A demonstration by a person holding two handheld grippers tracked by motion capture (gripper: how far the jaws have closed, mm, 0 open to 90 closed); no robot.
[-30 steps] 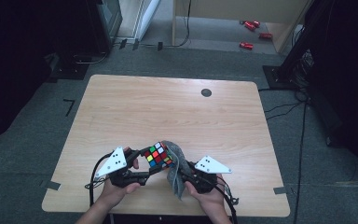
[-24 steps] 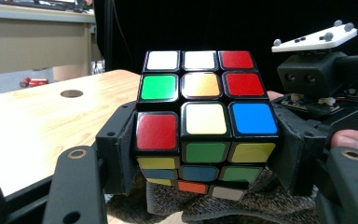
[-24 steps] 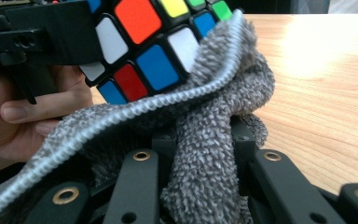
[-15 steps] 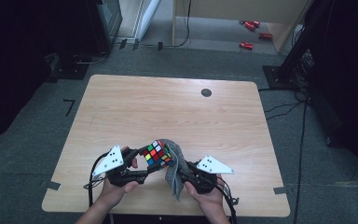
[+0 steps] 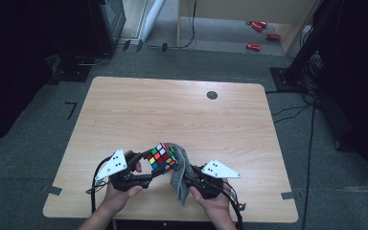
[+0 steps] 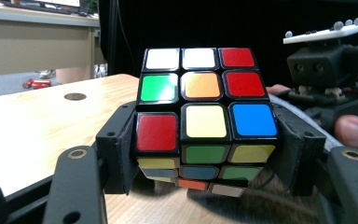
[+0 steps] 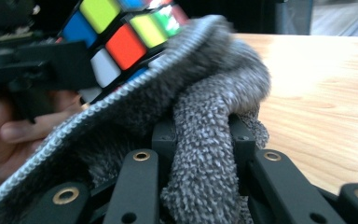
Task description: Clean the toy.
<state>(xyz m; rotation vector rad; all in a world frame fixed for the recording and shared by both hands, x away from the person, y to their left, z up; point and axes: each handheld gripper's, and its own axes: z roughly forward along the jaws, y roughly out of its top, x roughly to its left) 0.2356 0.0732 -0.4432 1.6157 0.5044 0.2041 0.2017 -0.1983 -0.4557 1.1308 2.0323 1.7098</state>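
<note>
A scrambled colour cube (image 5: 162, 158) hangs just above the near edge of the wooden table (image 5: 172, 115), with my left gripper (image 5: 149, 165) shut on it. In the left gripper view the cube (image 6: 204, 119) sits squarely between the two black jaws, its bottom layer twisted slightly. My right gripper (image 5: 188, 176) is shut on a grey knitted cloth (image 5: 181, 175), which lies against the cube's right side and droops below. In the right gripper view the cloth (image 7: 200, 135) bunches between the jaws and presses on the cube (image 7: 116, 32).
A small dark round hole (image 5: 212, 95) marks the table's far right part. Red tools (image 5: 256, 28) lie on the floor beyond the table, next to a wooden shelf unit. Cables run along the floor at the right.
The cube has tilted slightly and the cloth has shifted a little against its right side. Both hands stay almost in place.
</note>
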